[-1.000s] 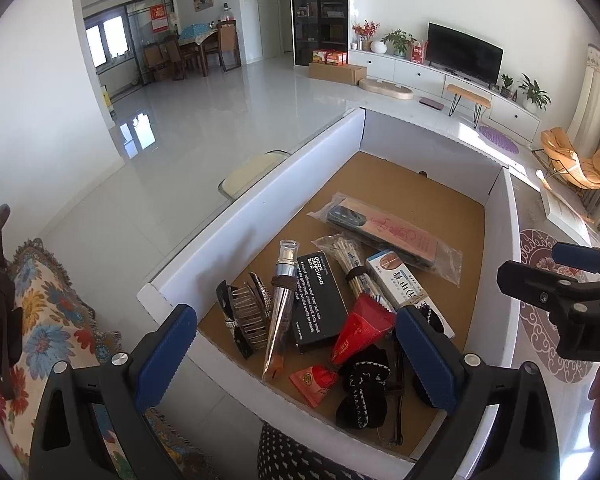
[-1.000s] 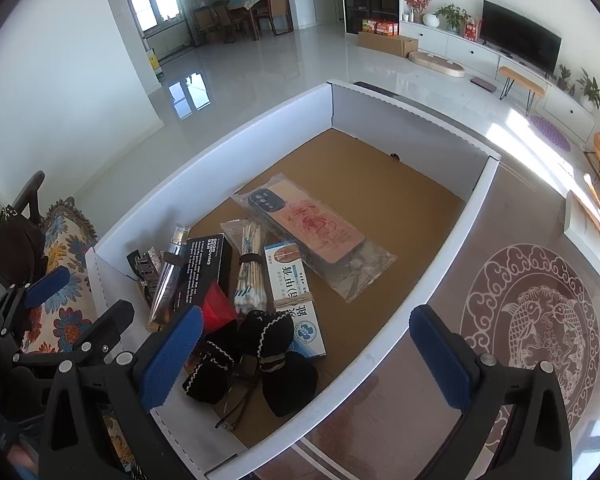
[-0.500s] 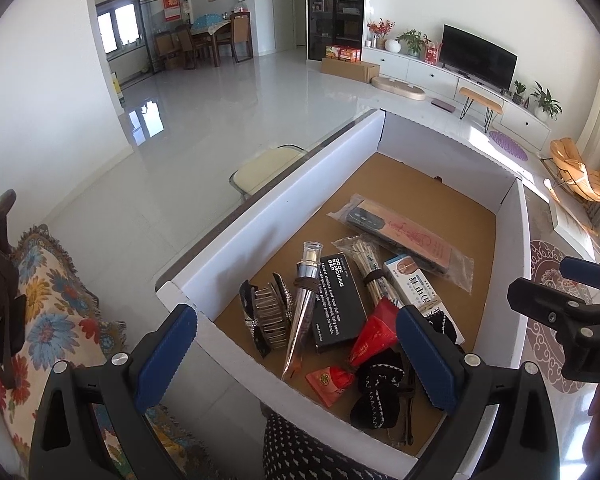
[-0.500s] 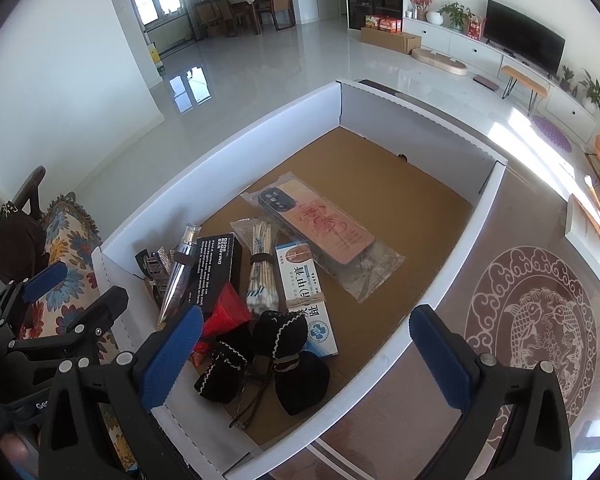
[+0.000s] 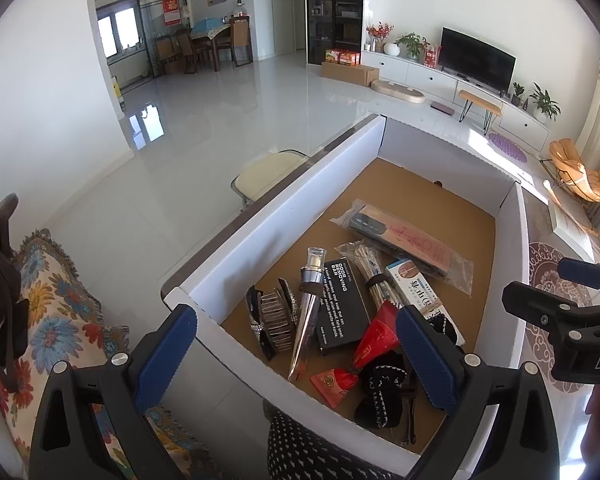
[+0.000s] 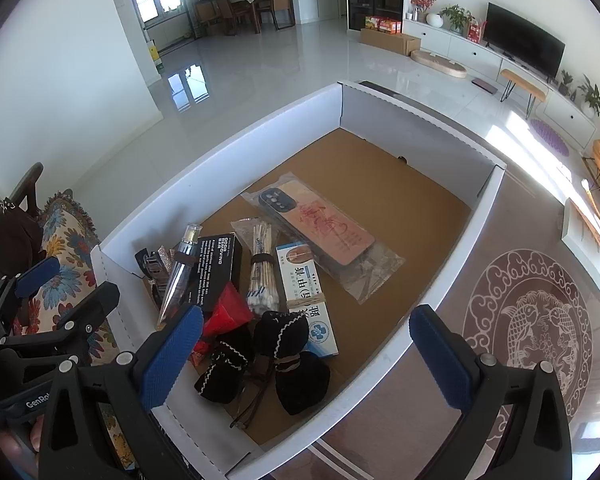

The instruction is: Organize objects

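Note:
A white-walled cardboard box [image 6: 220, 156] [image 5: 284, 220] holds a row of small items at its near end: a bagged phone case [image 6: 320, 232], a black box [image 6: 218, 268], a silver tube [image 6: 180, 272], a cotton swab bundle [image 6: 262, 268], a blue-white medicine box [image 6: 308, 300], a red packet [image 6: 228, 312], black pouches [image 6: 284, 344] and a hair clip [image 5: 272, 316]. My left gripper [image 5: 296, 356] is open and empty above the box's near left corner. My right gripper [image 6: 308, 356] is open and empty above its near right side.
The box sits on a brown table with a round fish pattern [image 6: 532, 320]. A floral-covered chair [image 5: 56, 320] stands at the left, a pale stool [image 5: 264, 172] beyond the box. White tiled floor and a TV cabinet [image 5: 476, 64] lie beyond.
Both grippers have drawn back and up from the box, so its contents look smaller and lower in view. Nothing in the box has moved.

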